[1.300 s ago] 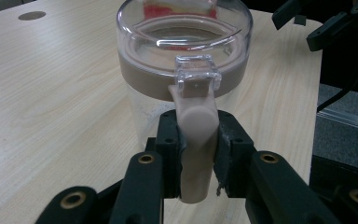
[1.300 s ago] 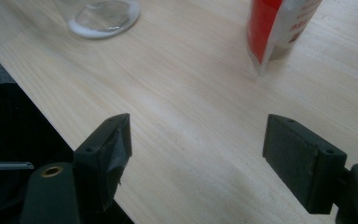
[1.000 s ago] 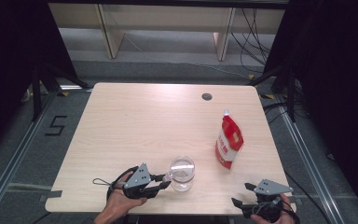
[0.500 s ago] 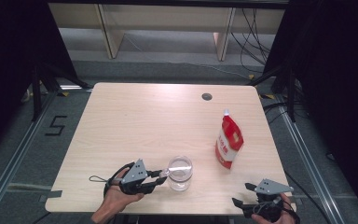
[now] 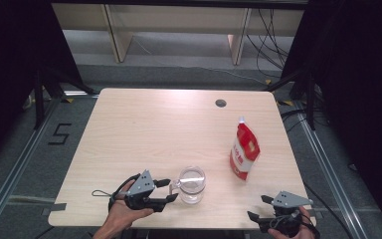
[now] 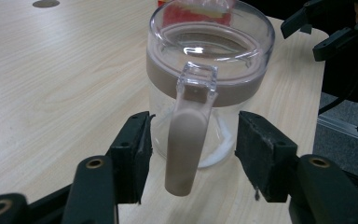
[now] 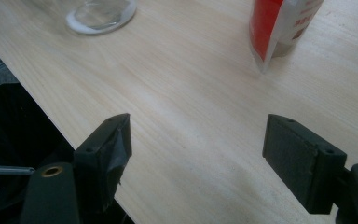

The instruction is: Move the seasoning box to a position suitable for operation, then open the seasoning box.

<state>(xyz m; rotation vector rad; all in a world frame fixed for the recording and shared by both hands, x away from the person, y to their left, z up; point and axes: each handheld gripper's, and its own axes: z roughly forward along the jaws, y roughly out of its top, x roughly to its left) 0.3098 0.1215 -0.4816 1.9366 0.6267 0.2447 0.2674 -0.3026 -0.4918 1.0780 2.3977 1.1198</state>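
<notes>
A clear plastic jug (image 5: 191,184) with a brownish band and handle stands near the table's front edge. In the left gripper view the jug's handle (image 6: 186,140) hangs between the pads of my left gripper (image 6: 191,149), with a gap on each side. That left gripper (image 5: 170,190) lies level just left of the jug, and its jaws have just been opening. A red and white pouch (image 5: 243,152) stands upright to the jug's right. At the front right corner my right gripper (image 5: 256,207) is open with nothing in it (image 7: 198,149).
The light wooden table (image 5: 154,129) has a round cable hole (image 5: 221,103) at the back right. The pouch (image 7: 279,28) and the jug's base (image 7: 100,14) sit beyond my right jaws. The table's front edge runs close under both hands.
My left gripper's jaws have spread apart off the jug's handle, and the hand has drawn back a little to the left. The jug, the pouch and the right gripper stay put.
</notes>
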